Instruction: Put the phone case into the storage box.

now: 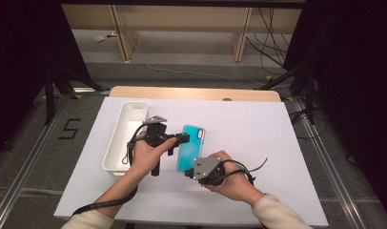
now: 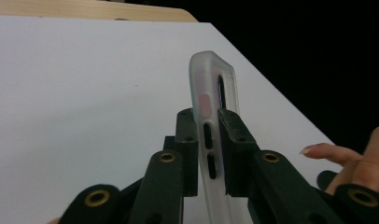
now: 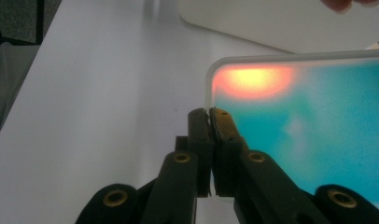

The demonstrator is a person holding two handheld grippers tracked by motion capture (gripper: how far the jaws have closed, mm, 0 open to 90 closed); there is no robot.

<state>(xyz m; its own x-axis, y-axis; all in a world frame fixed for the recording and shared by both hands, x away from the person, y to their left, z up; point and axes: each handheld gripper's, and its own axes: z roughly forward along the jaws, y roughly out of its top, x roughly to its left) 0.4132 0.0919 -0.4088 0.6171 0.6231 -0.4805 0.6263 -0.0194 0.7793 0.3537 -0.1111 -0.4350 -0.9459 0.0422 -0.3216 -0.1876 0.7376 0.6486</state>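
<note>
A teal phone case [image 1: 190,145] with a clear rim is held up off the white sheet [image 1: 258,143] between both grippers. My left gripper [image 1: 182,139] comes in from the left and clamps the case's side edge. In the left gripper view its jaws [image 2: 207,116] press on either side of the frosted rim [image 2: 211,93], near the button cut-outs. My right gripper [image 1: 188,174] holds the case's near end. In the right gripper view its jaws [image 3: 209,114] are pinched together on the thin rim at a corner of the case [image 3: 309,130].
A long white bin [image 1: 116,143] lies on the sheet just left of my left hand; its wall [image 3: 281,23] also shows in the right gripper view. A wooden table edge [image 1: 191,93] runs behind the sheet. Cables trail from both grippers toward the person.
</note>
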